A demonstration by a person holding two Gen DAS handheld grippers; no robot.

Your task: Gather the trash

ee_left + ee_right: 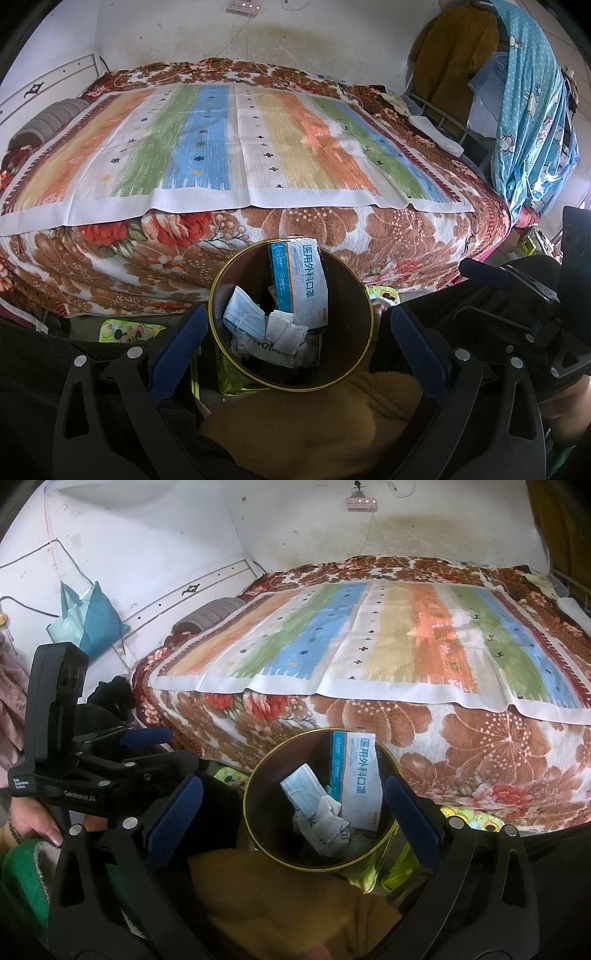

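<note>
A round dark bin with a gold rim (218, 288) (249, 794) stands on the floor against the bed. Inside lie a white and blue mask package (301, 280) (356, 779), a light blue face mask (242, 314) (301, 784) and crumpled white paper (286, 330) (325, 823). My left gripper (291, 332) hovers above the bin, open, its blue pads either side of the rim with nothing between them. My right gripper (293, 801) is also open and empty over the bin. The left gripper's body (92, 771) shows at the left of the right wrist view.
A bed (332, 236) (480, 734) with a brown floral blanket and a striped cloth (229, 147) (369, 646) fills the far side. A mustard cloth (306, 424) (280, 893) lies below the bin. Clothes hang at the right (532, 110). A teal bag (86, 618) hangs on the wall.
</note>
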